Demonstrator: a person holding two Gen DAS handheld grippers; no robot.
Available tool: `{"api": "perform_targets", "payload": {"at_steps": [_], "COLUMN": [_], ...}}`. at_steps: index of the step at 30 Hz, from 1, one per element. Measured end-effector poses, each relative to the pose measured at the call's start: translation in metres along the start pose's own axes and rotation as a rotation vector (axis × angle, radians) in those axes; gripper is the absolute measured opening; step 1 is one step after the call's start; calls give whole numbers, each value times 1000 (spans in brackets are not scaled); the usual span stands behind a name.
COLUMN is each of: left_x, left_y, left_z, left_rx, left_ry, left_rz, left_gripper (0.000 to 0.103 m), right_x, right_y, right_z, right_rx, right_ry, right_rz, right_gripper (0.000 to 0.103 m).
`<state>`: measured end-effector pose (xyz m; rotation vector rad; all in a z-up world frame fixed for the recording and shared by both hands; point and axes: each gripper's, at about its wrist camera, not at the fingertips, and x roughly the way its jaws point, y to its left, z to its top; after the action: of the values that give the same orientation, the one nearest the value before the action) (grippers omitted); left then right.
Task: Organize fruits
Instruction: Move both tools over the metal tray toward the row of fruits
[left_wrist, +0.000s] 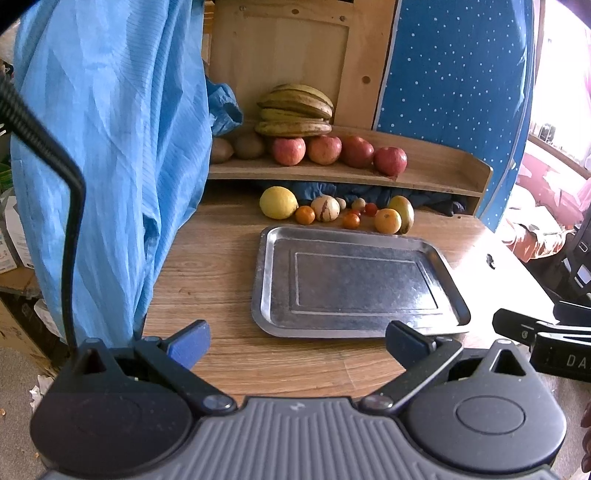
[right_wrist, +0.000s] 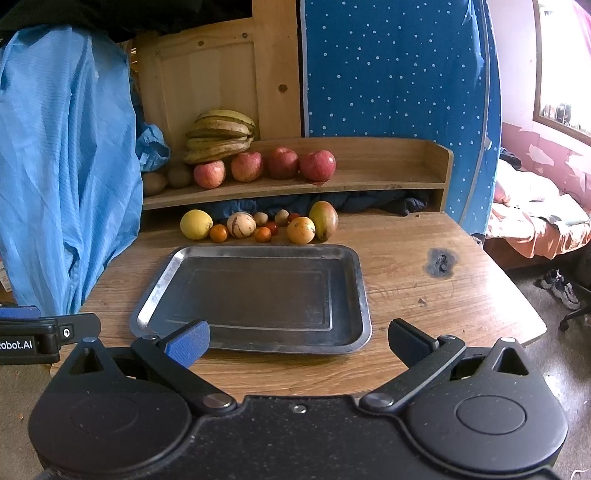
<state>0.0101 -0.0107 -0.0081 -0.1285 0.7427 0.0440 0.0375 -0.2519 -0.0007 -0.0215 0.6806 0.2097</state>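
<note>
Left gripper (left_wrist: 297, 345) and right gripper (right_wrist: 298, 341) fingers spread wide, holding nothing.

Bare steel tray (right_wrist: 364, 295) mid-table, small fruits (right_wrist: 258, 225) rowed just behind, apples (right_wrist: 266, 166) and bananas (right_wrist: 221, 134) on shelf.

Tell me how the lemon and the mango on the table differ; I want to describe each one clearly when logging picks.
The lemon is plain yellow, while the mango is green with a reddish blush. The lemon sits at the left end of the fruit row, the mango at the right end. The lemon looks rounder; the mango is taller and more elongated. Both rest on the wooden table behind the metal tray, untouched.
</note>
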Motion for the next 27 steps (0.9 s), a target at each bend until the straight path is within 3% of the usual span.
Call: {"api": "perform_targets", "payload": {"at_steps": [27], "left_x": [29], "left_y": [-14], "left_z": [2], "left_rx": [-35], "left_ry": [81], "left_rz": [45], "left_gripper": [103], "right_x": [30], "right_y": [-17], "right_z": [2], "right_rx": [-14], "right_ry": [85], "right_rz": [39], "right_gripper": [102]}}
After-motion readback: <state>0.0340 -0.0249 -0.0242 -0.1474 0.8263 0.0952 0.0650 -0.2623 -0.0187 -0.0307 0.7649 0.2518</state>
